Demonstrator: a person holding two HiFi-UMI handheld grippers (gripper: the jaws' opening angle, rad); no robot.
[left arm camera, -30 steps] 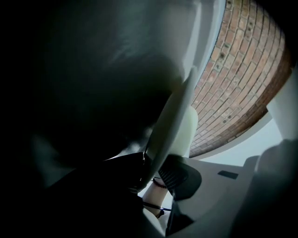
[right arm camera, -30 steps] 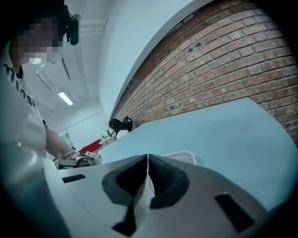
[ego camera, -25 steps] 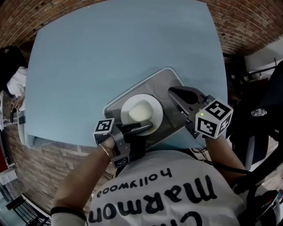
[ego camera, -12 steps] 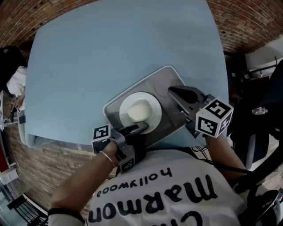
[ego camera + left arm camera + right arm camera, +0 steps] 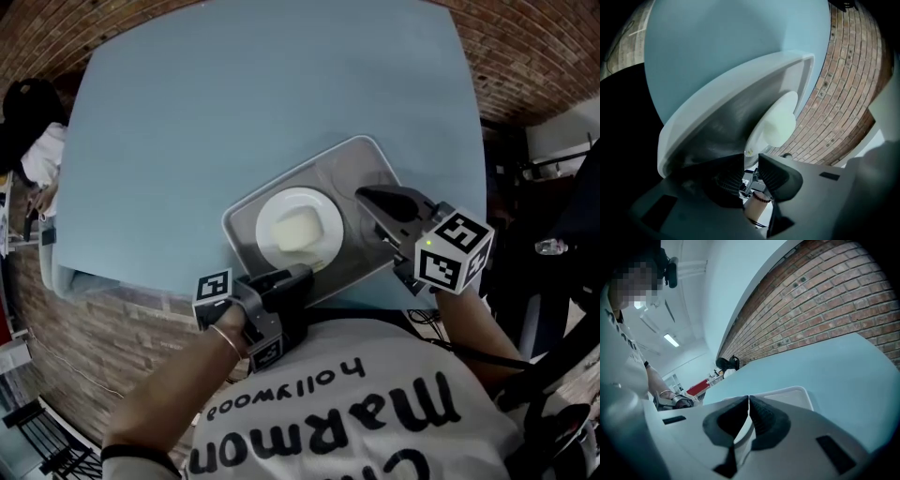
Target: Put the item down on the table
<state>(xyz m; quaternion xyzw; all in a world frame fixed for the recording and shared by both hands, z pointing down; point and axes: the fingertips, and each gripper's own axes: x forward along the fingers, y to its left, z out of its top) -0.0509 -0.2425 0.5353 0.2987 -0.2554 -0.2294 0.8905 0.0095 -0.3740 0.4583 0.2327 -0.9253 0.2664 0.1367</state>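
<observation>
A grey tray [image 5: 367, 172] lies on the blue table [image 5: 234, 94] near its front edge, carrying a white plate [image 5: 272, 214] with a pale block [image 5: 300, 230] on it. My right gripper [image 5: 368, 198] is shut on the tray's right rim; in the right gripper view its jaws meet at the gripper's tip [image 5: 749, 401] with the thin pale rim pinched between them and the tray [image 5: 790, 396] beyond. My left gripper [image 5: 298, 275] sits just off the tray's near edge. Its tip [image 5: 751, 166] stands slightly open with nothing in the gap, and the tray [image 5: 722, 108] and plate [image 5: 764, 129] are ahead.
A brick floor [image 5: 525, 47] surrounds the table. The person's white printed shirt [image 5: 356, 394] fills the bottom of the head view. A dark bag and pale cloth [image 5: 28, 141] lie at the far left. Black stands and cables [image 5: 553, 309] crowd the right side.
My left gripper has drawn back toward the person, from over the plate's near rim to off the tray's edge. The tray has slid slightly farther onto the table. The right gripper holds still.
</observation>
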